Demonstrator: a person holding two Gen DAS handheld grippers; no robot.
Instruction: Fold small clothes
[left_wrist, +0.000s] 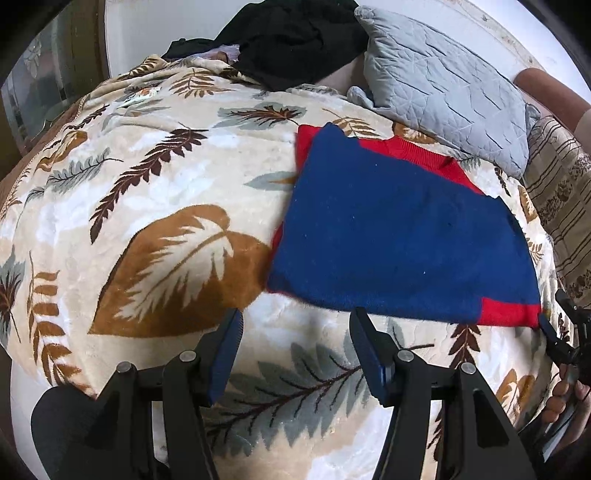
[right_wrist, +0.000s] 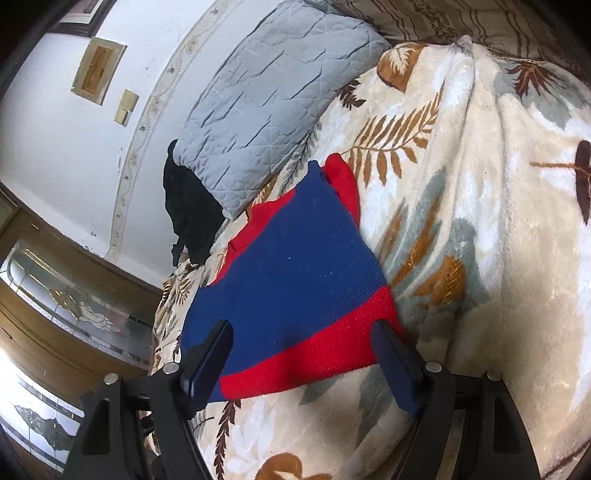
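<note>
Left gripper: jaws apart, holding nothing; it hovers over the blanket just short of the sweater's near edge, the right-hand finger tip close to the blue hem.
Right gripper: jaws wide apart, empty; the near red band of the sweater lies between the two fingers, but whether the tips touch the knit cannot be told.
Sweater: blue and red knit, lying flat and partly folded on the bed, blue panel on top, red showing at the far collar side and at one near corner.
Handling, as a judgement: light, soft and limp; it will sag and drape when lifted, and the fuzzy knit should grip well against the pads, not slip.
Where to hold: probably the two near corners along the hem, one per gripper, pinching all layers so the fold stays together.
Blanket: plush, leaf-patterned, soft under the sweater; a low pinch could catch it too.
Pillow: grey, quilted, beyond the sweater, just apart.
Black clothing: heaped at the far edge.
</note>
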